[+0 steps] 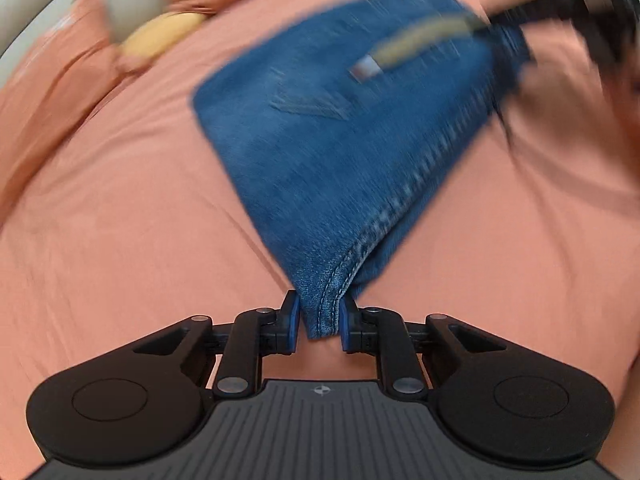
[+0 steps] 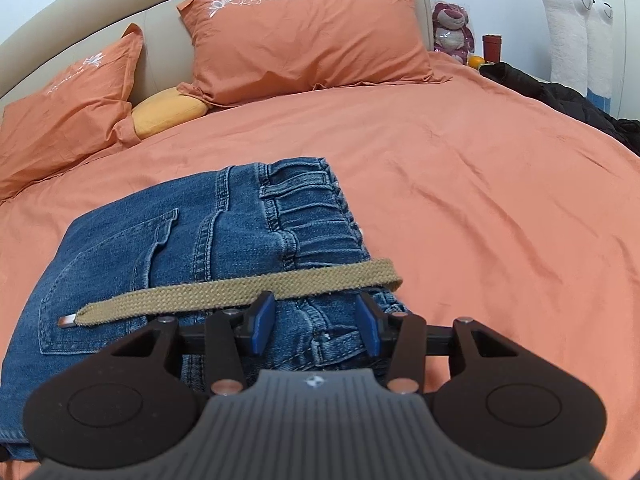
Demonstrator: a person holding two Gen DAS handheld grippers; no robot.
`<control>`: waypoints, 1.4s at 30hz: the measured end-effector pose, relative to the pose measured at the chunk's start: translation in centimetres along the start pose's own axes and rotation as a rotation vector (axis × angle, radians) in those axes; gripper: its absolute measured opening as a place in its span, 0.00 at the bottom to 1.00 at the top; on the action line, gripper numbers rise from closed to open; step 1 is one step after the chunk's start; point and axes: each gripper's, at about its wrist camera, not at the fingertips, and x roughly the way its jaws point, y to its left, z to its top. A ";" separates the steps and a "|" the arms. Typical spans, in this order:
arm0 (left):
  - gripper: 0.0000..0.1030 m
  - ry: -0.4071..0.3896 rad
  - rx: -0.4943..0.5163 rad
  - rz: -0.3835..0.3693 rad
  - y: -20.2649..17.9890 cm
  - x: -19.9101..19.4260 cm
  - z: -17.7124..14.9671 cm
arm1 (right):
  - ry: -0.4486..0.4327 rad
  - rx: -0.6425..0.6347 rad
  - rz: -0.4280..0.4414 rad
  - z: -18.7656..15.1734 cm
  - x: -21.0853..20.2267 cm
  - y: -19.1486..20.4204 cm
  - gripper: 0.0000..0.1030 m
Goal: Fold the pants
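Blue denim pants (image 1: 332, 128) lie on an orange bedsheet (image 1: 120, 220). My left gripper (image 1: 319, 322) is shut on a hem corner of the pants and holds it up; the view is blurred by motion. In the right wrist view the pants (image 2: 168, 248) lie folded with the waistband (image 2: 316, 208) toward the right and a tan woven belt (image 2: 240, 290) across them. My right gripper (image 2: 316, 326) is open, its blue pads either side of the waistband edge, just above the denim. The right gripper shows as a dark blur at the top right of the left wrist view (image 1: 560, 4).
Two orange pillows (image 2: 304, 40) and a yellow cushion (image 2: 168, 114) lean on the beige headboard (image 2: 160, 28). A black jacket (image 2: 560, 100) lies at the bed's right edge. Plush toys (image 2: 452, 28) stand beyond by the wall.
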 end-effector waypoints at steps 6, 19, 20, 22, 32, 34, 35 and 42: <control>0.21 0.058 0.030 -0.061 0.6 1.3 0.5 | 0.011 -0.003 0.013 -0.1 0.4 -0.6 0.41; 0.49 -0.062 -0.184 -0.156 4.4 -4.3 1.0 | -0.067 0.301 0.095 0.1 -3.5 -6.0 0.72; 0.51 -0.085 -0.213 -0.156 4.9 -4.4 1.5 | -0.055 0.374 0.111 -0.1 -3.3 -7.0 0.76; 0.53 -0.131 -0.287 -0.164 6.1 -4.0 2.6 | -0.011 0.530 0.162 -0.8 -2.5 -9.0 0.78; 0.68 -0.094 -0.587 -0.345 11.4 3.0 6.3 | 0.128 0.761 0.312 -3.3 0.8 -12.7 0.77; 0.71 -0.093 -0.615 -0.338 11.9 4.2 6.9 | 0.132 0.757 0.329 -3.2 1.3 -12.6 0.77; 0.71 -0.089 -0.629 -0.336 12.2 4.7 7.3 | 0.134 0.749 0.333 -3.2 1.5 -12.5 0.77; 0.74 -0.077 -0.600 -0.323 12.5 7.3 9.6 | 0.134 0.725 0.380 -2.7 2.7 -11.9 0.76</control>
